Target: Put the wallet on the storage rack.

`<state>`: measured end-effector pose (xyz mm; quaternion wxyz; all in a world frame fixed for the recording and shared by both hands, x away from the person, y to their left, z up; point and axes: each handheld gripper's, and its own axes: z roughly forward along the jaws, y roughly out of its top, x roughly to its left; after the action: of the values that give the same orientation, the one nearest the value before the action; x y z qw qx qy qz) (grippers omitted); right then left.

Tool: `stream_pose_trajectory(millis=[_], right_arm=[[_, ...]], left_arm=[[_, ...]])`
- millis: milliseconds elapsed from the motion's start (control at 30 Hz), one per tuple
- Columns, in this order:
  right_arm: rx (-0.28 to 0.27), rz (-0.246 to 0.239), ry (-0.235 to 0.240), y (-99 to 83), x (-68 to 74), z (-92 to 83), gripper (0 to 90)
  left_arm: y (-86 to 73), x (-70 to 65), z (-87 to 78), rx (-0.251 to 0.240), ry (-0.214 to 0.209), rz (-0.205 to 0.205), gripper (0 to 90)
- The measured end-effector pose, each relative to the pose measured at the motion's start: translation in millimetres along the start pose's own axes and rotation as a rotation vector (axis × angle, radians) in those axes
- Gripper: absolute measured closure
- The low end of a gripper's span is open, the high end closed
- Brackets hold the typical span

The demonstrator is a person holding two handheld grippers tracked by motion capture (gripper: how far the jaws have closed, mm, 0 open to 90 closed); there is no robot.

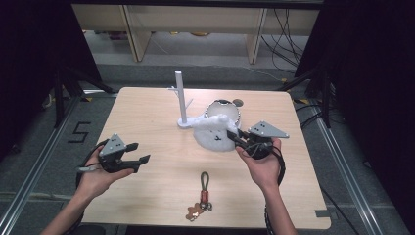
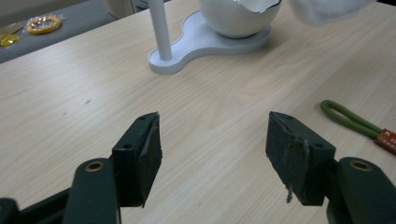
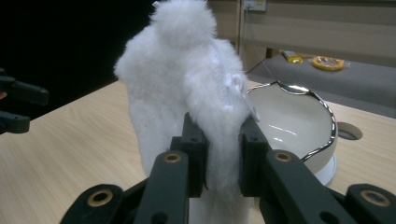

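While fluffy, the white pouch [image 3: 187,93] bunches in the right gripper [image 3: 222,154].

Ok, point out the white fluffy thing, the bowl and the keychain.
white fluffy thing [image 3: 177,88], right gripper view, on its furry front above the jaws.
bowl [image 3: 299,126], right gripper view, on its glossy inner wall.
keychain [image 1: 204,180], high view, on its green loop.

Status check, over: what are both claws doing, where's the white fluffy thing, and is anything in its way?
Left claw open, empty, low over table. Right claw shut on white fluffy thing, held up beside bowl. White stand close behind; keychain lies clear.
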<state>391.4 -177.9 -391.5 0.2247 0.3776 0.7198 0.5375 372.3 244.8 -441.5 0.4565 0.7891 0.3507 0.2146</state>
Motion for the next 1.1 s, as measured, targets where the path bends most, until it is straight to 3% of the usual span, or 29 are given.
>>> stream_pose_trajectory(millis=[67,133,200,233,333,467,600,733,767,867,967,1100], right_arm=[[-0.009,0.002,-0.009,0.5,-1.6,-0.7,77.6],[0.004,0.022,-0.02,1.0,-0.8,-2.6,77.5],[-0.004,0.025,-0.021,1.0,-1.2,-2.3,77.5],[-0.009,0.026,-0.02,1.7,-3.0,-2.4,77.5],[-0.016,0.045,-0.026,2.6,-3.0,-3.2,77.5],[-0.022,0.026,-0.032,4.1,-6.1,-3.5,77.5],[-0.032,0.019,-0.047,6.0,-8.8,-4.5,77.5],[-0.035,0.047,-0.05,7.2,-9.0,-4.2,77.5],[-0.039,0.027,-0.046,7.9,-11.2,-3.3,77.5],[-0.042,0.043,-0.056,9.6,-11.8,-3.3,77.5],[-0.049,0.026,-0.061,11.1,-14.6,-2.8,77.4],[-0.053,0.046,-0.068,12.7,-17.7,-2.4,77.5]], left_arm=[[-2.5,0.6,-0.8,-0.005,0.005,-0.009,35.0],[-12.2,3.6,-3.2,-0.016,0.012,-0.051,34.8],[-15.2,5.2,-3.7,-0.022,0.02,-0.055,34.8],[-21.8,7.1,-5.5,-0.026,0.036,-0.085,34.7],[-29.0,9.8,-7.3,-0.043,0.059,-0.111,34.5],[-36.9,14.7,-8.3,-0.067,0.082,-0.094,34.5],[-48.3,15.6,-7.3,-0.087,0.1,-0.128,34.5],[-61.3,13.9,-2.3,-0.094,0.134,-0.159,34.5],[-63.5,13.8,-0.2,-0.1,0.129,-0.156,34.6],[-69.4,12.1,5.7,-0.116,0.135,-0.166,34.8],[-72.5,11.0,9.5,-0.127,0.143,-0.168,34.8],[-74.3,8.6,12.3,-0.124,0.152,-0.165,34.7]])
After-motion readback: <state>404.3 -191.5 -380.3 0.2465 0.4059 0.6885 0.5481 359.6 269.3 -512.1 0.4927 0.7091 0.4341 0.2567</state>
